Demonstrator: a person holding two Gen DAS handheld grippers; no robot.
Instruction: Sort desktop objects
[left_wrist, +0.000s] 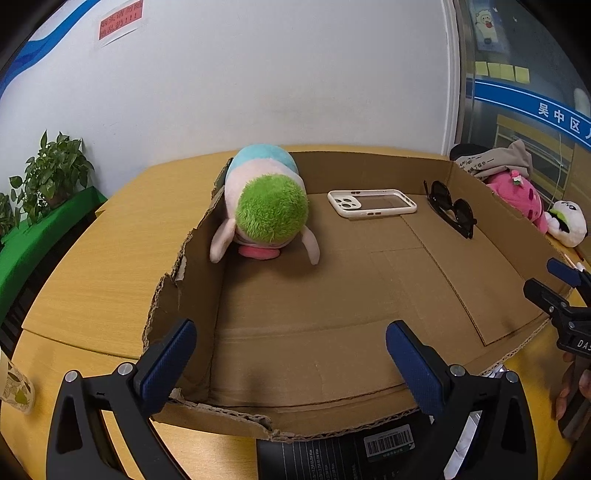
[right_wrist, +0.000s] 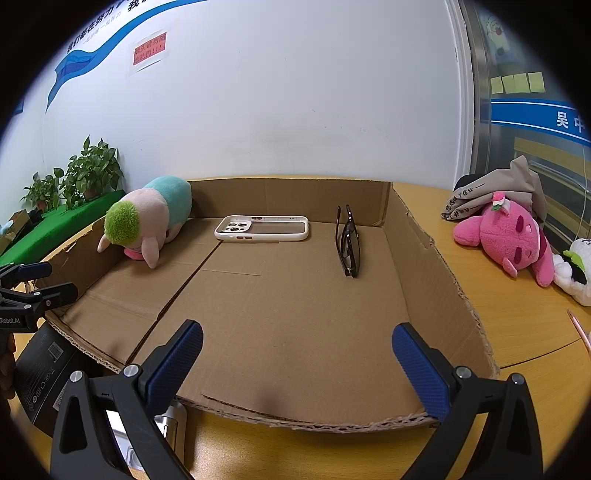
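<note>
A shallow cardboard tray (left_wrist: 369, 280) with torn, low walls rests on the yellow wooden bench (left_wrist: 110, 258). Three things lie inside it along its far wall. A plush toy with a green tuft (left_wrist: 266, 206) leans into the far left corner, head toward the camera. A white phone case (left_wrist: 372, 202) lies flat near the middle of the far wall. Folded dark sunglasses (left_wrist: 450, 208) lie near the far right corner, close beside the right wall.

The left gripper (left_wrist: 291, 365) hovers over the tray's near left corner, its blue-padded fingers (left_wrist: 168, 365) spread wide and holding nothing. The right gripper (right_wrist: 297, 363) hovers at the tray's near edge, jaws likewise wide apart and empty.

Outside the tray, a black box with a barcode label (left_wrist: 332, 456) lies on the bench against the tray's near wall. On the bench's right side, well apart from the tray, a pink plush (right_wrist: 506, 240) lies next to a white plush (right_wrist: 574, 273), with a beige cloth bag (right_wrist: 498, 195) behind them. Potted plants (right_wrist: 88, 177) stand on a green ledge beyond the bench's left edge.
</note>
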